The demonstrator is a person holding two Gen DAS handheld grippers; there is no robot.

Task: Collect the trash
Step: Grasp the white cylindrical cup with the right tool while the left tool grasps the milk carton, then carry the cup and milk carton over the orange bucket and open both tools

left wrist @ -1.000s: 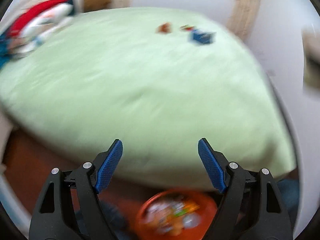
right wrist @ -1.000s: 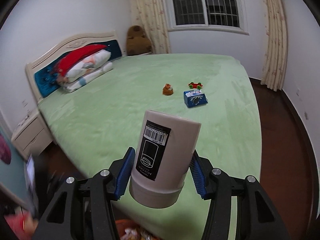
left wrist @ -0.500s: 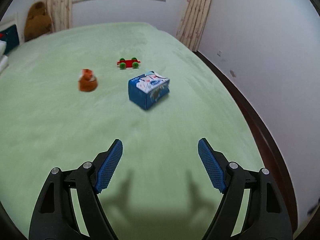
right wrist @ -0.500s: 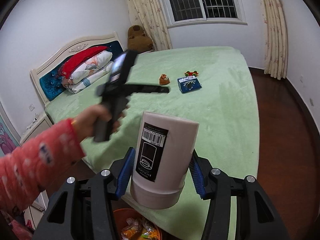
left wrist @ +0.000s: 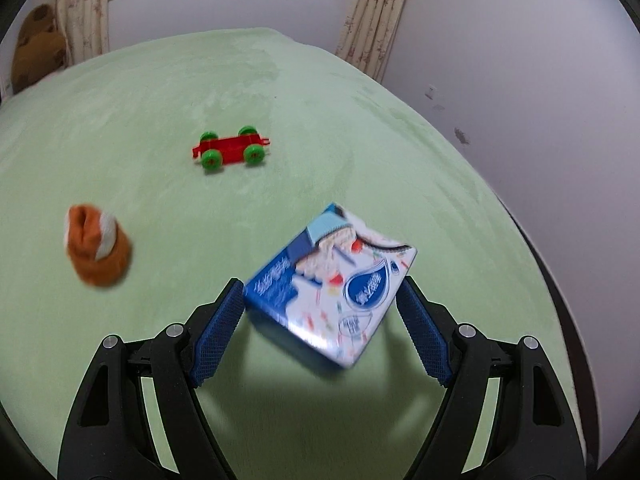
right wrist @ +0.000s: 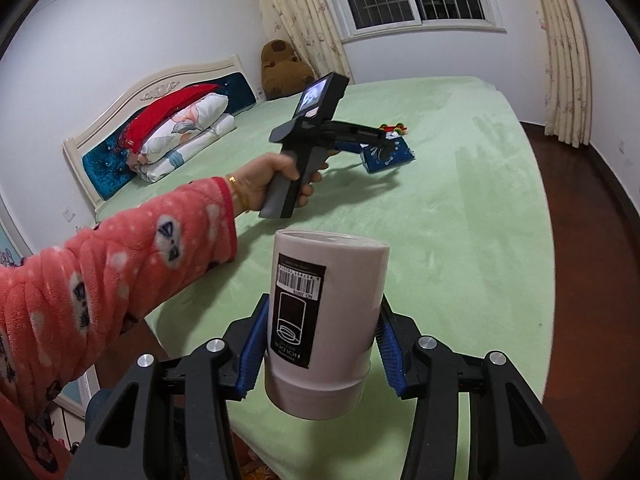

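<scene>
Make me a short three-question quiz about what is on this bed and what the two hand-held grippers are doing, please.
1. True or false: the right hand-held gripper carries a white cylindrical container with a barcode label.
2. Which thing lies between the open fingers of the left hand-held gripper? A) the red toy cart with green wheels B) the blue and white printed carton C) the small orange and white plush toy
3. Fill in: the bed cover is light ____.

Key: 1 true; 2 B; 3 green.
</scene>
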